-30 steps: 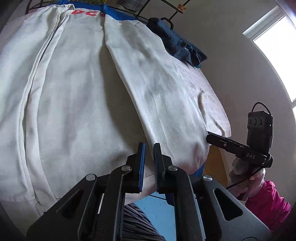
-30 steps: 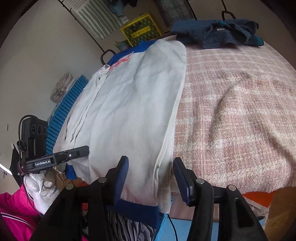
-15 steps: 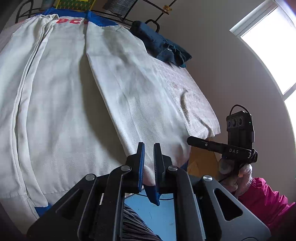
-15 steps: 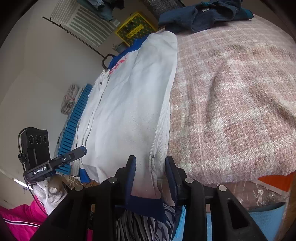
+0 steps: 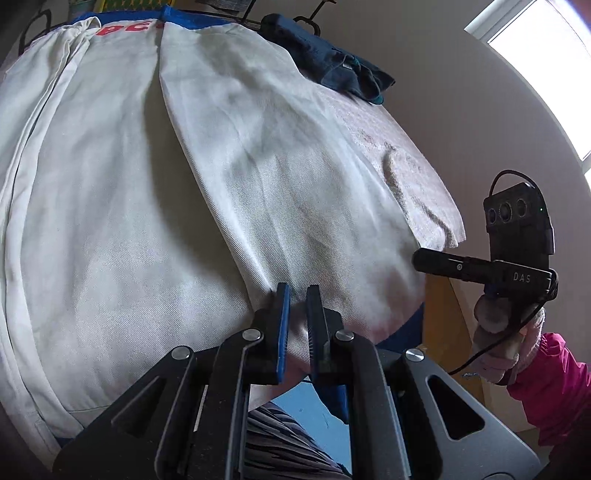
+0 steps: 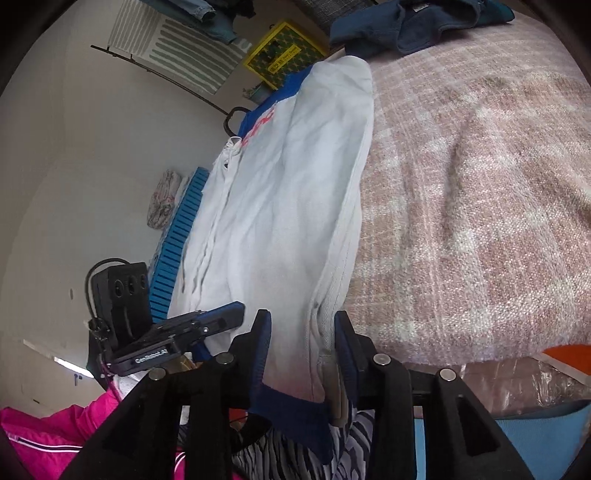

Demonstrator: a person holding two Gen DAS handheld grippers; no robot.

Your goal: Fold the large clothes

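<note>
A large white garment with blue trim and red letters lies lengthwise on a pink checked blanket. Its right side is folded over the middle. My left gripper is shut on the near hem at the fold's edge, with white cloth pinched between its pads. My right gripper straddles the hem's right corner, and the seam and blue band hang between its fingers. Its jaws are opening slightly, with both pads still against the cloth. Each wrist view also shows the other gripper, the right gripper and the left gripper, both at the hem.
Dark blue clothes lie in a heap at the blanket's far end. A yellow crate and a blue slatted panel stand past the garment's left side. A gloved hand and a pink sleeve are at the near edge.
The right jaws came in from wide apart onto the hem corner, then eased apart a little. The left gripper shifted along the hem, still clamped on cloth.
</note>
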